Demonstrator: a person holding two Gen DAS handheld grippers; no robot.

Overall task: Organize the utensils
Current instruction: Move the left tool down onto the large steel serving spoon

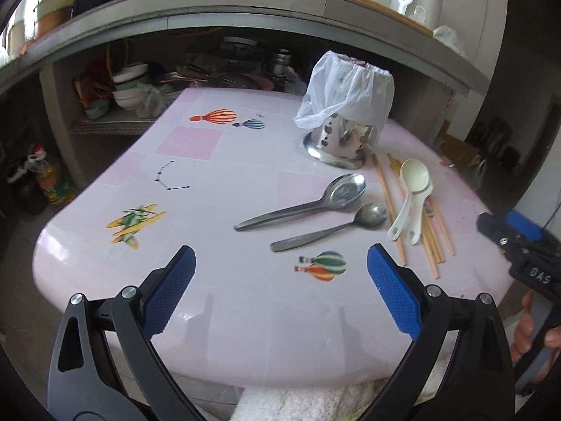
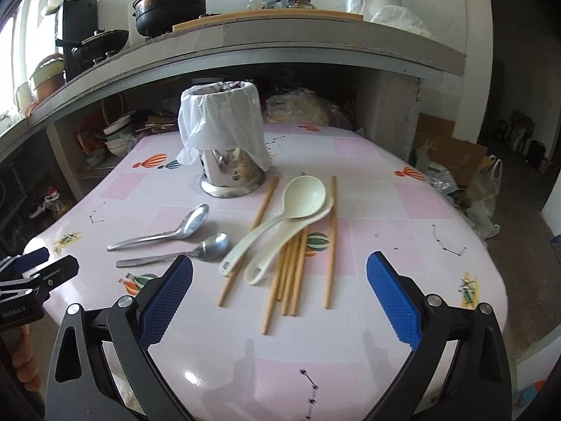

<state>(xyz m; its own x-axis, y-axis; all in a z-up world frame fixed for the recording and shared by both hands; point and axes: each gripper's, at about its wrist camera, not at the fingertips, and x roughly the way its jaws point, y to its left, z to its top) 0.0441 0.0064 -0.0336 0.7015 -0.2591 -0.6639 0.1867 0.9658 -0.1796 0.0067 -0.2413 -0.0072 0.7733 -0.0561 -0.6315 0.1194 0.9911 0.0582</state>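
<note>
The left tongs point(image 1: 280, 270) hang spread wide and empty above the near rim of the worktop point(image 1: 217, 315), blue pads point(image 1: 168, 291) well apart, with bare pink surface between and ahead of them. The right tongs point(image 2: 279, 280) are likewise spread and grip nothing; they hover over the near ends of the chopsticks point(image 2: 291, 280), whose bundle lies fanned lengthwise toward the holder. From the left wrist view the right tongs show only at the far right edge, past the worktop's rim, with a hand point(image 1: 529, 329) on the handle.

Two cream plastic spoons point(image 2: 280, 224) lie nested on top of the chopsticks, bowls away, handles toward the tongs. Just to their left rest two metal spoons: the smaller metal spoon point(image 2: 182, 254) nearer the edge, its bowl close to the plastic handles, and the larger metal spoon point(image 2: 164, 229) beyond it, both angled with handles pointing left.

Behind all of them stands the steel utensil holder point(image 2: 231, 172), upright, its top draped with a white plastic bag point(image 2: 219, 119); one chopstick tip reaches just beside its base. The left half of the worktop is open, carrying only printed balloons and planes. A white towel point(image 1: 315, 403) shows under the near rim. A concrete shelf point(image 2: 245, 52) overhangs the far side.
</note>
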